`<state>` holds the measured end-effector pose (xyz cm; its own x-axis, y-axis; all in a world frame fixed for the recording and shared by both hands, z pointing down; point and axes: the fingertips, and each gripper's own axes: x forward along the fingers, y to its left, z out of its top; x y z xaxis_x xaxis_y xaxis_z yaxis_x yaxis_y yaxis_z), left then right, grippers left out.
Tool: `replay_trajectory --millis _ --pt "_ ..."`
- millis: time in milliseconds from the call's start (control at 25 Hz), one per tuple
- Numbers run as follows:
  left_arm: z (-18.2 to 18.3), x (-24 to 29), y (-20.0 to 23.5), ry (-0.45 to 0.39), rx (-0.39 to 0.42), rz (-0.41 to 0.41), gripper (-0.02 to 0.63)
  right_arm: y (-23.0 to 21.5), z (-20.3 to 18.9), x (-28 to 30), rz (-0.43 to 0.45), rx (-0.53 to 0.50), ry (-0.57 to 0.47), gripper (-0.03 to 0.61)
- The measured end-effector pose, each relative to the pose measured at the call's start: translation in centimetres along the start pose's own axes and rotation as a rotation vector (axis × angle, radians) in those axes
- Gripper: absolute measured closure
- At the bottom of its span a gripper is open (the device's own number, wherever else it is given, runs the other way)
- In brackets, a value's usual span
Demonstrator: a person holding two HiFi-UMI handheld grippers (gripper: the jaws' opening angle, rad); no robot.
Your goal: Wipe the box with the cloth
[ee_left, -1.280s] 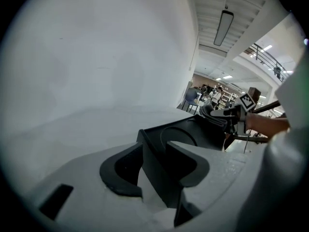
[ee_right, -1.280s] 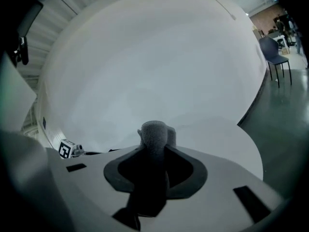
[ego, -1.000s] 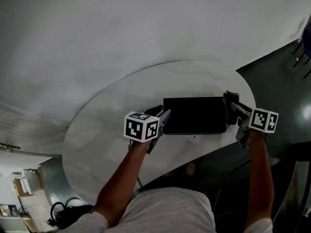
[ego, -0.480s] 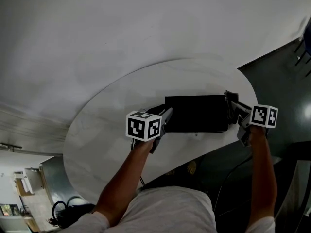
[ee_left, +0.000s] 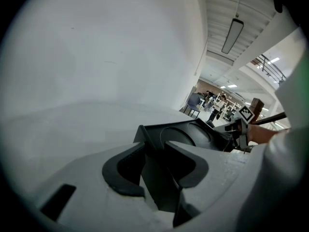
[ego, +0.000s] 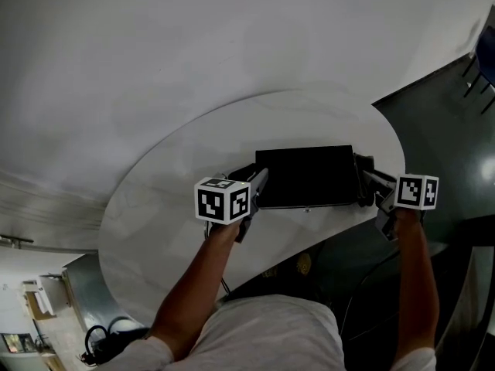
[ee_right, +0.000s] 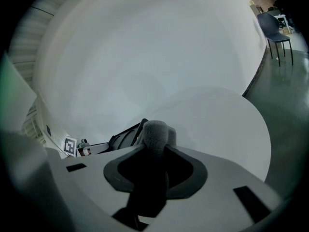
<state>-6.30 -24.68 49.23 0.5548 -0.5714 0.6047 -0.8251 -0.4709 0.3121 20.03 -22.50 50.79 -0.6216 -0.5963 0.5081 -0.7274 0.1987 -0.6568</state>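
Note:
A flat black box (ego: 305,176) lies on the round white table (ego: 170,199). My left gripper (ego: 261,182) is at the box's left end. Its jaws have just been closing, and in the left gripper view the box's (ee_left: 193,134) end wall stands clamped between them (ee_left: 154,149). My right gripper (ego: 365,182) is at the box's right end, shut on a grey cloth (ee_right: 155,134). The cloth bulges out past the right gripper's jaws (ee_right: 157,151) and rests against the box's side (ee_right: 123,137). How much of it touches the box is hidden.
The table's curved front edge (ego: 309,250) runs just below both grippers, with dark floor (ego: 441,130) to the right. A white wall rises behind the table. A chair (ee_right: 273,28) stands far off on the floor.
My right gripper, with the cloth, has slid from the box's far right corner down along its right end toward me. The left gripper has stayed at the left end.

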Motion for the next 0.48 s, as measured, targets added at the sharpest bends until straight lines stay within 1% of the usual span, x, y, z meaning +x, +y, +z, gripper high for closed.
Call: replay_trajectory --millis 360,480 --pt "0.0 0.1 0.0 -0.01 -0.007 -0.008 0.477 0.9 -3.9 -2.8 -0.013 0.01 -0.008 0.479" --pt "0.0 0.0 -0.1 -0.011 -0.006 -0.011 0.477 1.1 -4.5 -4.0 -0.016 -0.002 -0.017 0.479"
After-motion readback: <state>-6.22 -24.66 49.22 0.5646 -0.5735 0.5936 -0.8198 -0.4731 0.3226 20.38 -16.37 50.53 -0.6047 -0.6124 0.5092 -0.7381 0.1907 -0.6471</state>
